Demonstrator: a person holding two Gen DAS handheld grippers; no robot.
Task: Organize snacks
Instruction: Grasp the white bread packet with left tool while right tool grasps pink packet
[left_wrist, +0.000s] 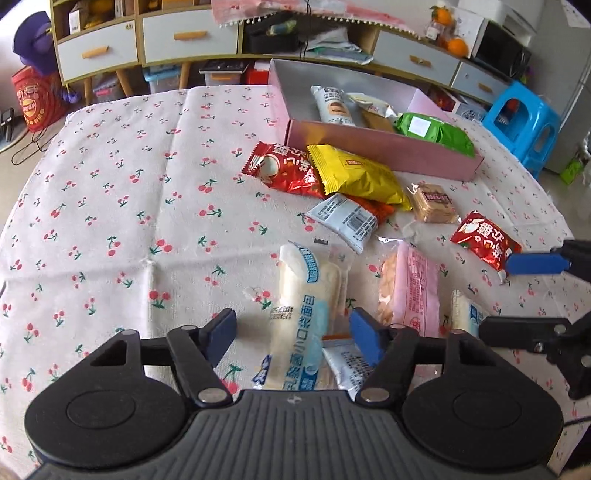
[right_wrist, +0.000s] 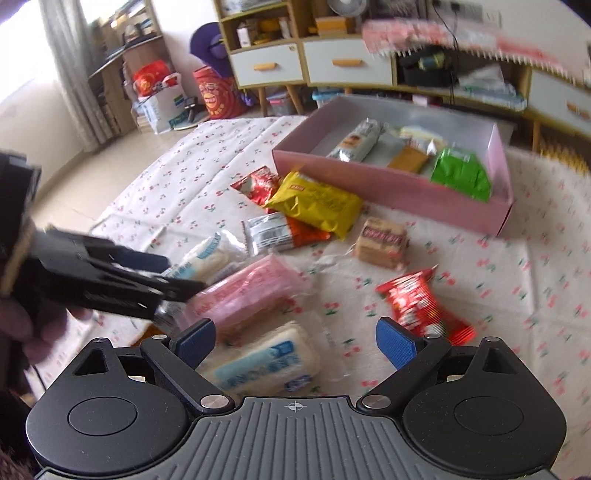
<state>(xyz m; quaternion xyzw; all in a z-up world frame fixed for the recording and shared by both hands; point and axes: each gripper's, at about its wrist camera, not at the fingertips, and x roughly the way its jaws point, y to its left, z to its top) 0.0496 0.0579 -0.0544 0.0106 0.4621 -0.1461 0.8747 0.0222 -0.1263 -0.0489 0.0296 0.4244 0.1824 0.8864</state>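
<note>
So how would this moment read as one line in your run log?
task: organize snacks | left fingers: straddling white bread packet | right fingers: open over another | pink box: partly filled

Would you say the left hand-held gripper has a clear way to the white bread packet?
Probably yes: the white bread packet lies between the open fingers of the left hand-held gripper, with nothing on top.

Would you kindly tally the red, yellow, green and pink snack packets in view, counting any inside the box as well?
Red packets: 2
Yellow packet: 1
Green packet, inside the pink box: 1
Pink packet: 1
Total: 5
</note>
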